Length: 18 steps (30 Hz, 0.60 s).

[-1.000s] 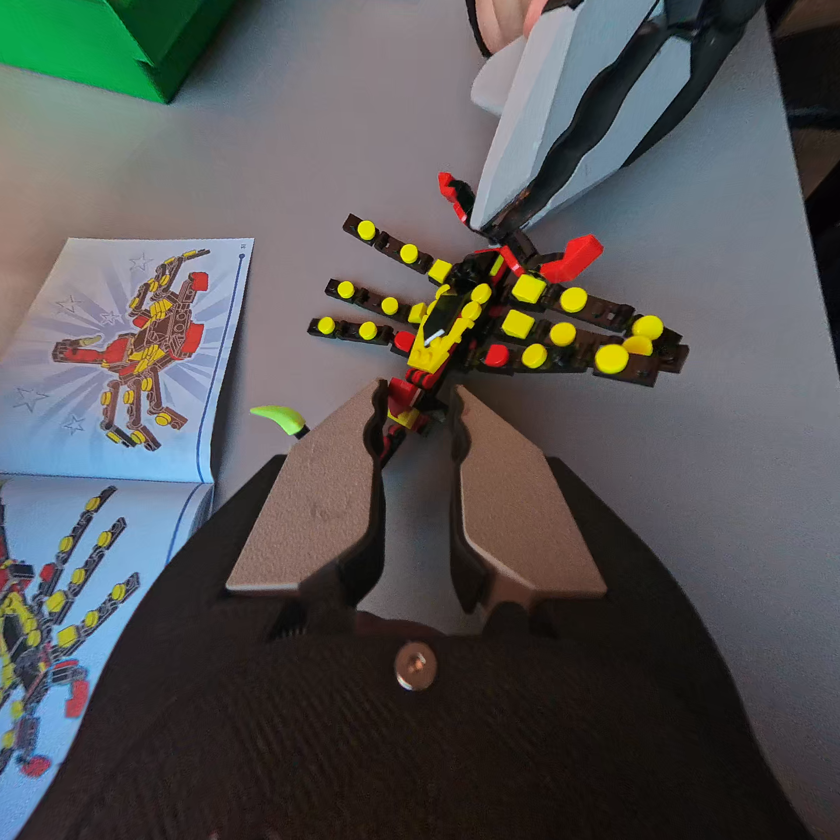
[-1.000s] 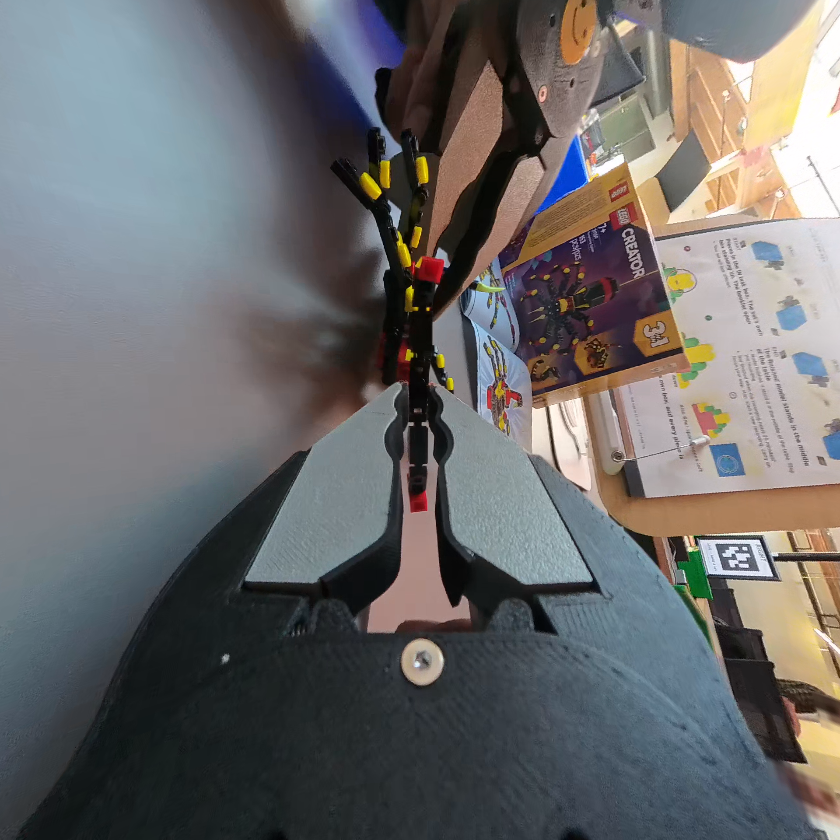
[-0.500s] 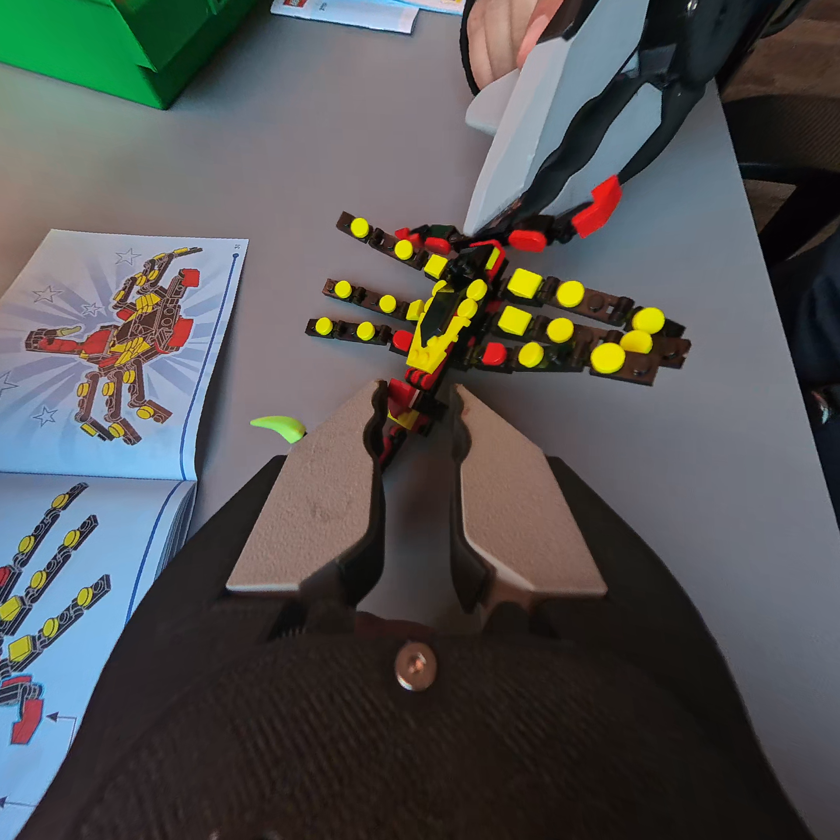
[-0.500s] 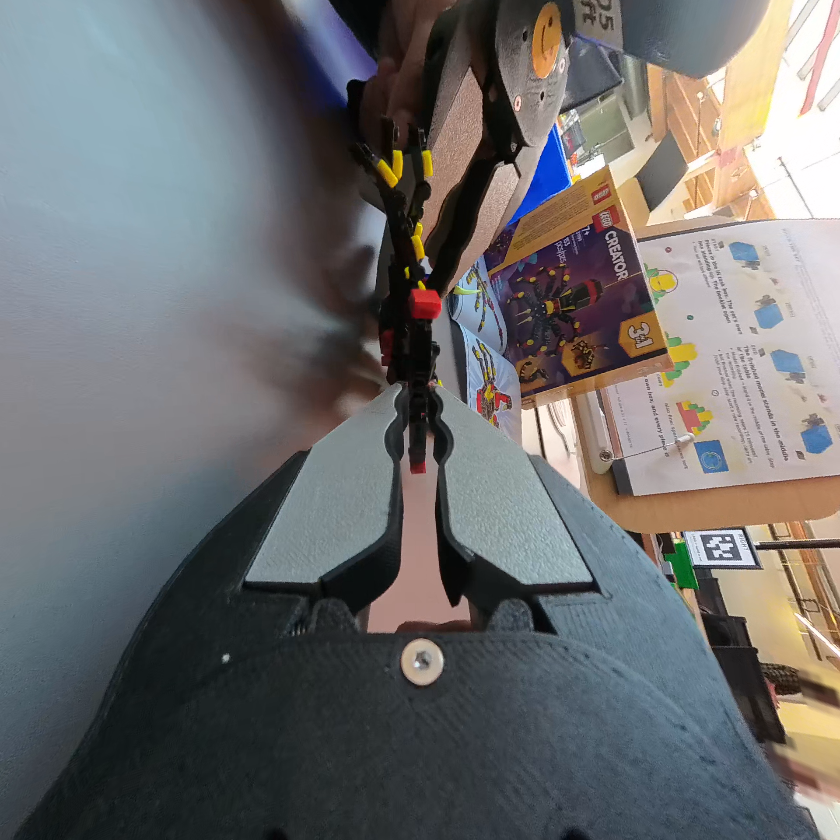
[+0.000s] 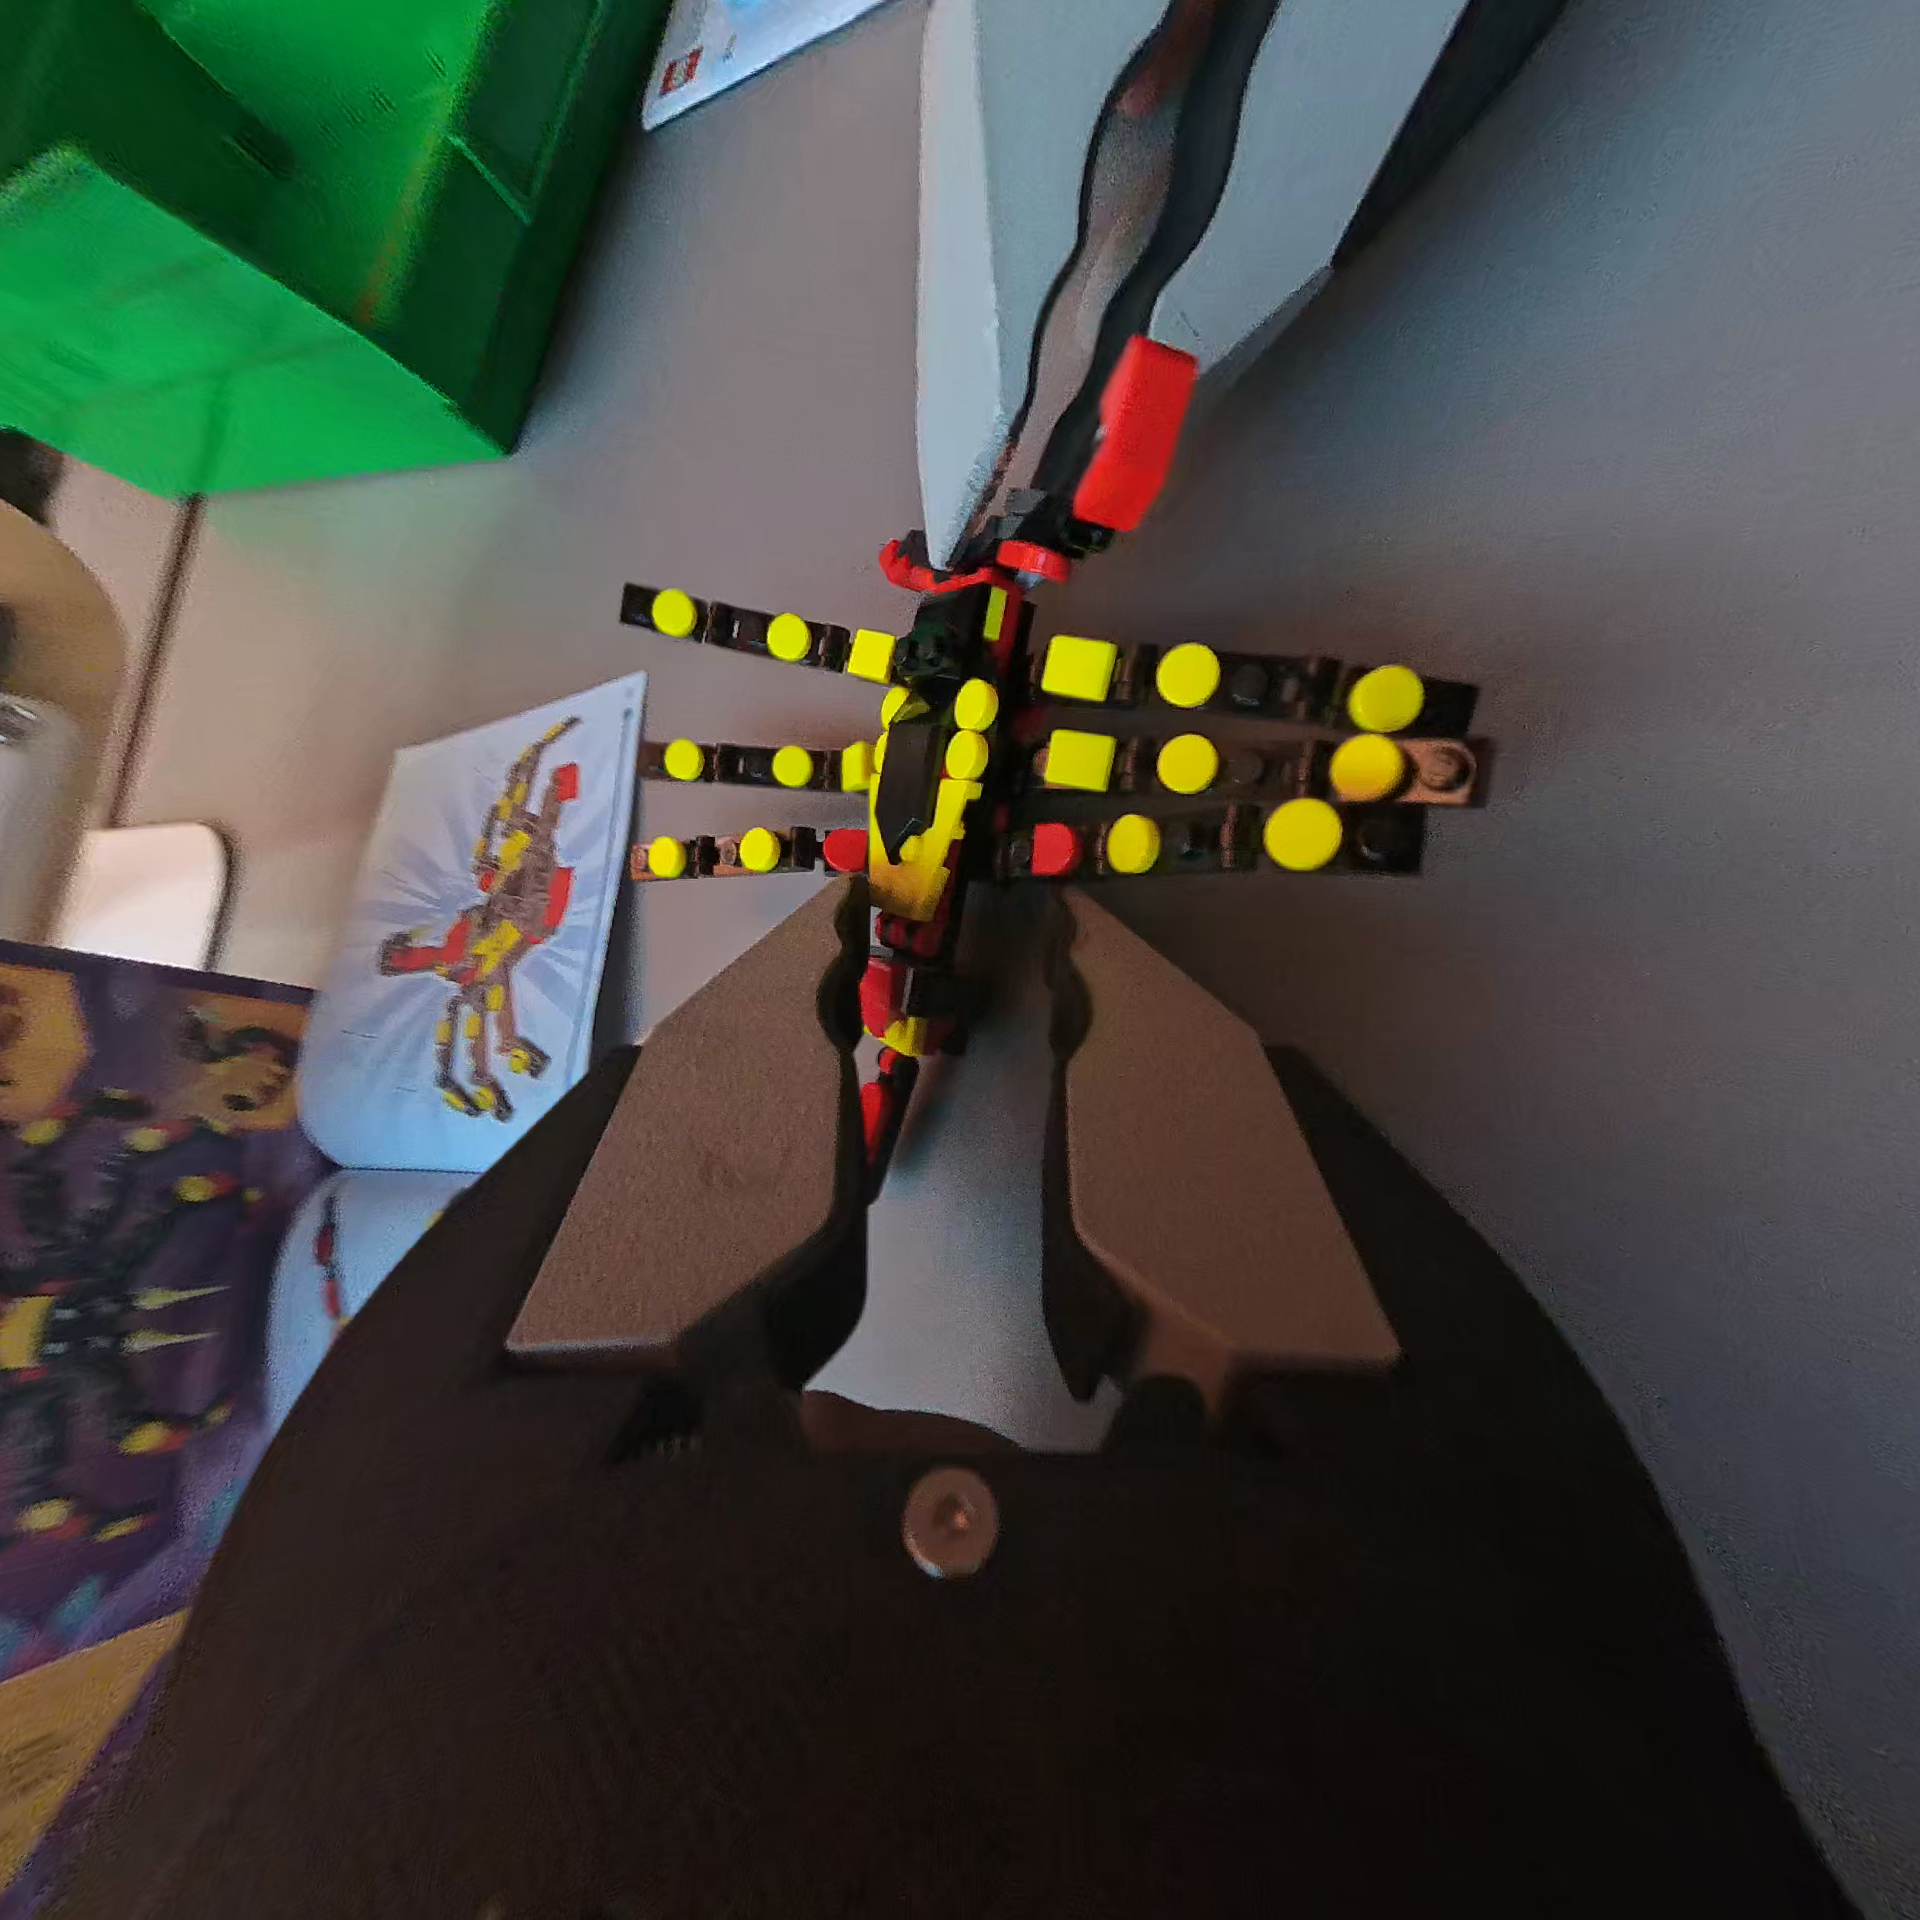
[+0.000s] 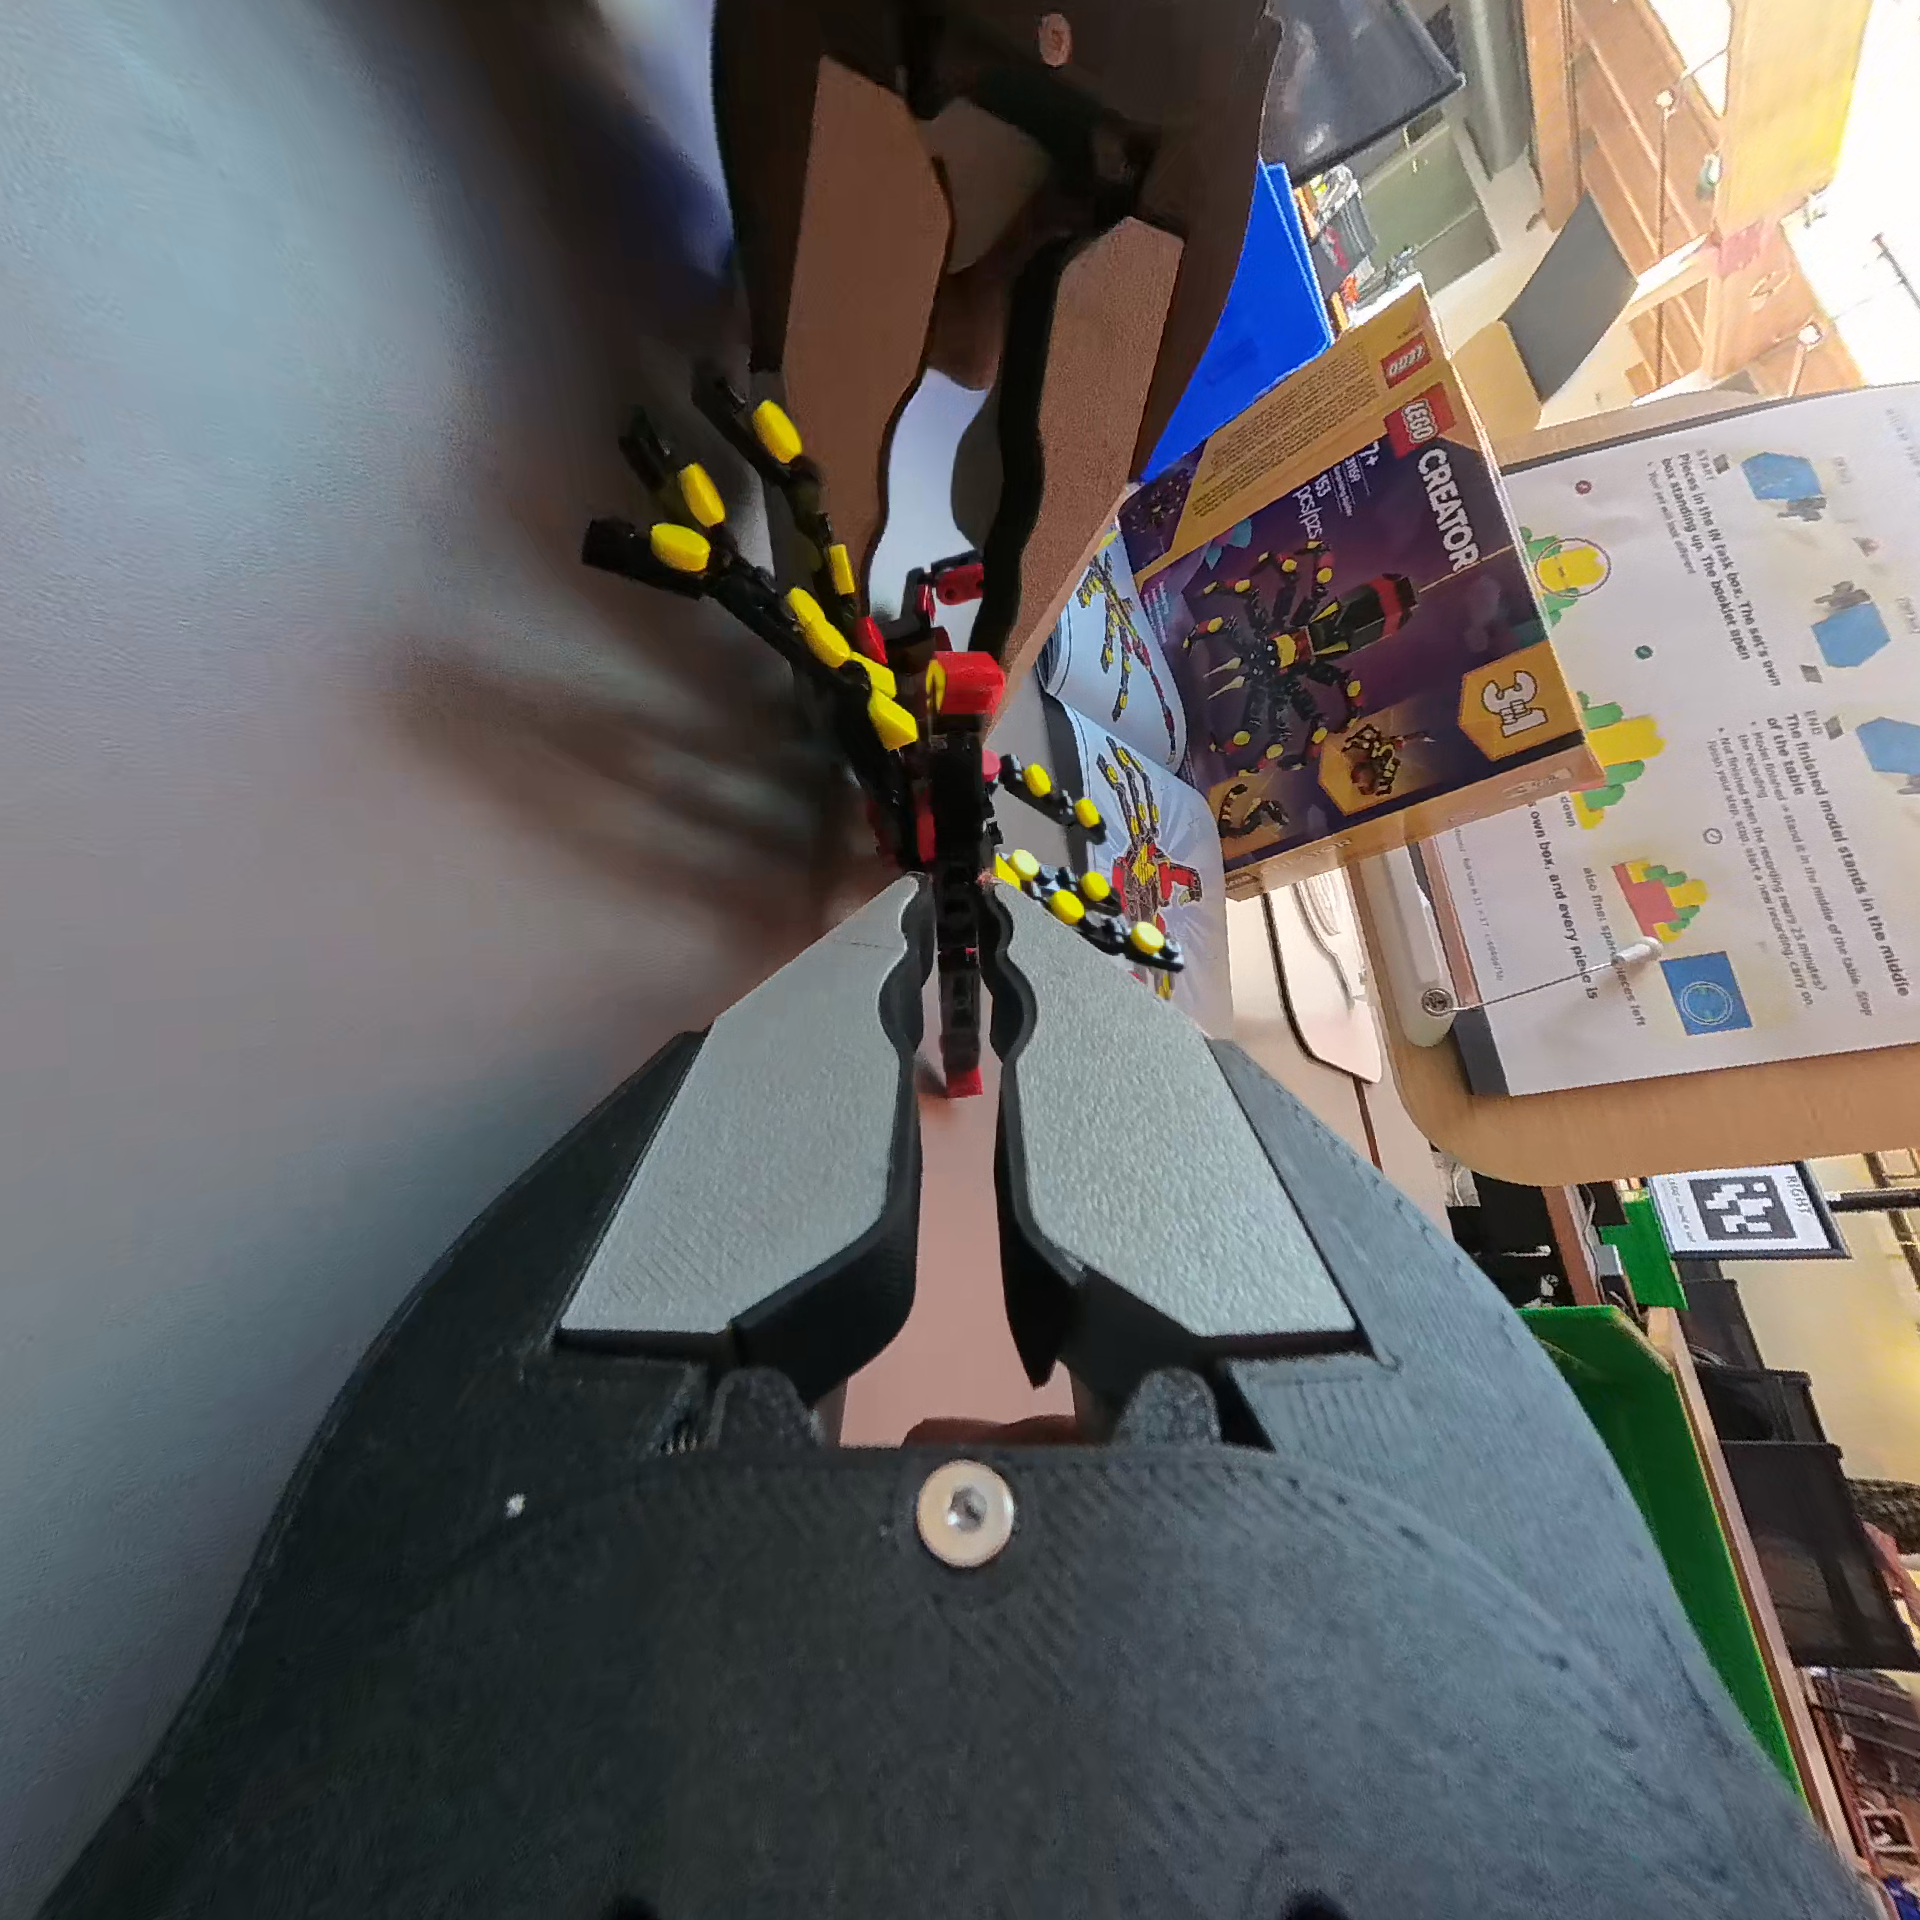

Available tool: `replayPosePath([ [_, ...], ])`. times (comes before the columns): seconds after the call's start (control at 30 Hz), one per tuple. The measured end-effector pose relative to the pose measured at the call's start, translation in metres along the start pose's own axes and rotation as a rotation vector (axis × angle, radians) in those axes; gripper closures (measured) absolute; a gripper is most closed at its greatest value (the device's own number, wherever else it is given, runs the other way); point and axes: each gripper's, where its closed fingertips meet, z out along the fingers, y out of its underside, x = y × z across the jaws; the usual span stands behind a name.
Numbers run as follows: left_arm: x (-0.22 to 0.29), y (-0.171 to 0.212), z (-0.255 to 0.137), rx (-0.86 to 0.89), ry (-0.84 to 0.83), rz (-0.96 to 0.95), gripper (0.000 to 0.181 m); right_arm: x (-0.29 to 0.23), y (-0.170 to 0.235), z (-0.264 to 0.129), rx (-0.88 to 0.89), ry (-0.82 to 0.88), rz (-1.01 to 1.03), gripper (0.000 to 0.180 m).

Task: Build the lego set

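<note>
A black, red and yellow lego scorpion model (image 5: 935,769) with yellow-studded legs is held between both grippers, off the grey table (image 5: 1558,1039). My left gripper (image 5: 954,914), with brown fingers, holds its red and yellow tail end, with the jaws partly apart around it. My right gripper (image 6: 956,914), with grey fingers, is shut on the model's thin black arm (image 6: 956,966) with a red tip. In the left wrist view it comes in from the top (image 5: 1049,499) next to a red claw piece (image 5: 1132,436). The model also shows in the right wrist view (image 6: 951,790), with the left gripper (image 6: 925,582) behind it.
A green box (image 5: 208,312) stands at the far left. The open instruction booklet (image 5: 488,935) and the purple set box (image 6: 1340,665) are to the left. A board with a printed sheet (image 6: 1714,727) leans beyond the table edge.
Both grippers have turned with the model held between them, and the left view has tilted. The red claw now points away along the right gripper's fingers. The lime piece is out of view.
</note>
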Motion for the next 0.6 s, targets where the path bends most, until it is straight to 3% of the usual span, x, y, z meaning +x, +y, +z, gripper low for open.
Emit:
replayPosePath([
  [0.03,-0.002,0.0,0.001,-0.008,-0.025,0.032,0.152,0.001,0.0,0.0,0.001,0.003,0.003,0.176],
  [0.23,-0.001,-0.01,0.004,0.027,-0.046,0.101,0.16,0.0,-0.002,0.002,0.008,0.003,-0.015,0.175],
  [0.4,-0.003,-0.009,0.002,0.051,0.021,-0.017,0.16,0.006,0.002,-0.003,0.008,0.027,-0.039,0.175],
  [0.6,-0.007,-0.015,-0.009,0.139,0.152,-0.213,0.16,0.02,-0.005,-0.011,0.092,0.006,0.106,0.175],
])
